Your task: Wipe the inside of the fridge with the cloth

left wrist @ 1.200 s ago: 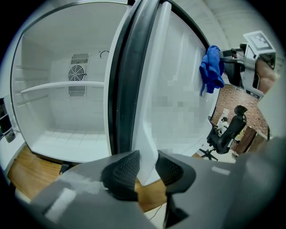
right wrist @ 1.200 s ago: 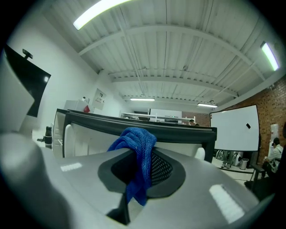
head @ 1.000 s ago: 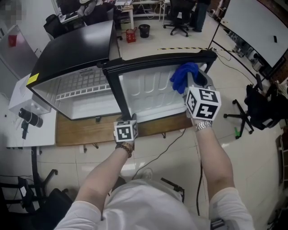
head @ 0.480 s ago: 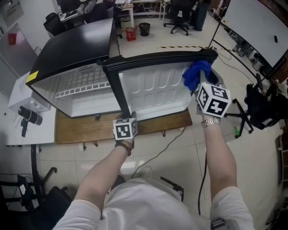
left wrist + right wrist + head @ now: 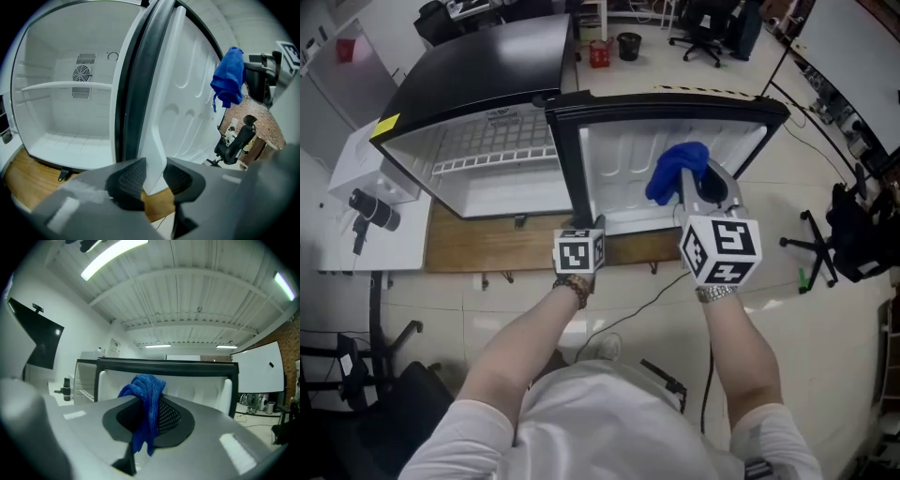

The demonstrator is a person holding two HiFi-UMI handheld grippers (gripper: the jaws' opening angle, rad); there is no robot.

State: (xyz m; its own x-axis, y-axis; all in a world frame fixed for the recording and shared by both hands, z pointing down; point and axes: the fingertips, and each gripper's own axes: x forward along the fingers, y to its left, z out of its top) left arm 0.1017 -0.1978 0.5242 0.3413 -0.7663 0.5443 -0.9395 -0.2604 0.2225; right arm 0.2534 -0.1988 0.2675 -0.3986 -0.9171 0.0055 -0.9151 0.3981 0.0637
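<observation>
Both tongs busy: left gripper (image 5: pixel 584 226) pinches the near edge of the fridge door (image 5: pixel 623 159); right gripper (image 5: pixel 692 184) pinches the blue cloth (image 5: pixel 673 170) in front of the door's inner face, near its middle.

Left gripper view: pads clamp the door's white edge; the cloth hangs lengthwise downward before the door.

Right gripper view: we see the cloth squeezed between the pads, long axis vertical, loose end pointing down.

Half a second back we had it at the door's far right corner; left grip unchanged.

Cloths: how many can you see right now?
1. The blue woven cloth is clamped in the right gripper, in front of the open white-lined fridge door. Others may be out of sight.
</observation>
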